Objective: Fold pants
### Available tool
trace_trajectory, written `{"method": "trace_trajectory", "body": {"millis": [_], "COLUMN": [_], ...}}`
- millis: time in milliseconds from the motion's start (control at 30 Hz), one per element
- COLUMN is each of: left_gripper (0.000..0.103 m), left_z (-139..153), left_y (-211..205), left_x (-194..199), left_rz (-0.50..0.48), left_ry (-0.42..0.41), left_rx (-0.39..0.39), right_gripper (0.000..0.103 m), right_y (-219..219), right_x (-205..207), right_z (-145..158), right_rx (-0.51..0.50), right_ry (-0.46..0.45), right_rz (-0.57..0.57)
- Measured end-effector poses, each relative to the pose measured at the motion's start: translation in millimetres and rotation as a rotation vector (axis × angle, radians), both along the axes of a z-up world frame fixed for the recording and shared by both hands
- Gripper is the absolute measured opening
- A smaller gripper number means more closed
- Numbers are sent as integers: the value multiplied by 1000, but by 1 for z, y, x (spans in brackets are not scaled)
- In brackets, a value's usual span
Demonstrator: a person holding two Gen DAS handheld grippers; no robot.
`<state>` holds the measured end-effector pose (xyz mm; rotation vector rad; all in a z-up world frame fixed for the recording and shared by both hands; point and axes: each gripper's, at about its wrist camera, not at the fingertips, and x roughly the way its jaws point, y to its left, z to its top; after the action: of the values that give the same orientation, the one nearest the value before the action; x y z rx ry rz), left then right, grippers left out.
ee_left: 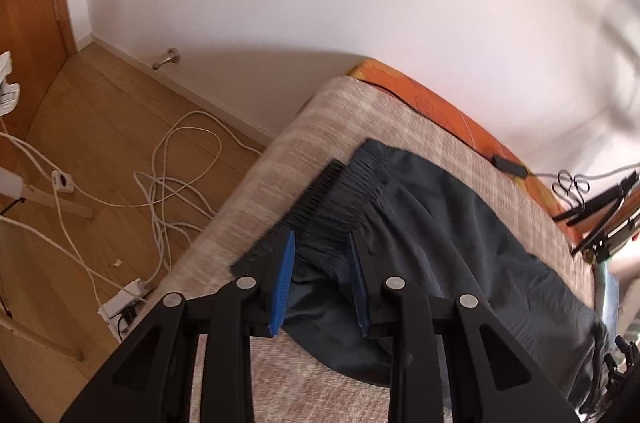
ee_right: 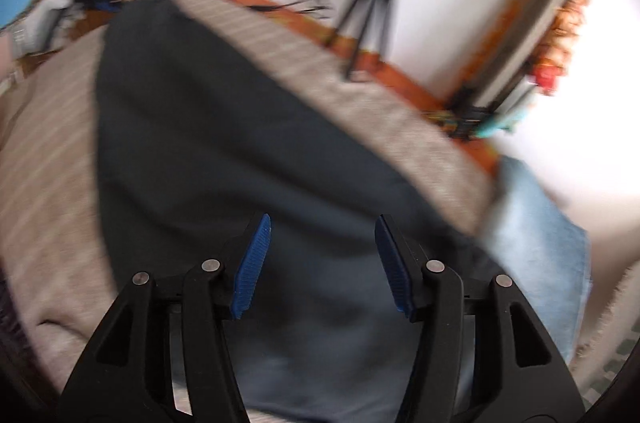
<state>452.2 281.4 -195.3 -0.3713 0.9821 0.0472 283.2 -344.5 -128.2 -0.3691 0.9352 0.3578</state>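
Dark navy pants [ee_left: 460, 235] lie flat on a beige striped bed cover [ee_left: 320, 127]. Their gathered elastic waistband [ee_left: 352, 191] points toward the cover's left edge. In the left wrist view my left gripper [ee_left: 320, 239] hovers over the waistband, its blue pads [ee_left: 284, 279] a little apart, with fabric showing between them but not pinched. The right wrist view is blurred. There my right gripper [ee_right: 323, 221] stands wide open above the pants [ee_right: 224, 127], and nothing is held between its pads [ee_right: 252, 263].
White cables [ee_left: 172, 175] and a power strip [ee_left: 120, 303] lie on the wooden floor left of the bed. An orange sheet [ee_left: 440, 107] runs along the wall side. A black tripod [ee_right: 372, 7] stands there, and light blue denim [ee_right: 536, 223] lies at the right.
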Motion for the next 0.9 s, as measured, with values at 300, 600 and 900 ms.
{"method": "trace_trajectory", "body": {"millis": [300, 600, 900], "left_gripper": [24, 0, 0], "left_z": [-6, -1, 26], "left_y": [-18, -20, -8], "left_x": [-2, -2, -10], "left_rz": [-8, -5, 13], "left_ry": [-4, -17, -48], "left_rx": [74, 102, 141], "right_gripper": [56, 22, 3], "right_y": [74, 73, 63], "right_x": [-48, -46, -60], "right_z": [-40, -65, -36], "right_rx": [16, 26, 76], "right_ry": [202, 282, 265], "right_rz": [222, 205, 218]}}
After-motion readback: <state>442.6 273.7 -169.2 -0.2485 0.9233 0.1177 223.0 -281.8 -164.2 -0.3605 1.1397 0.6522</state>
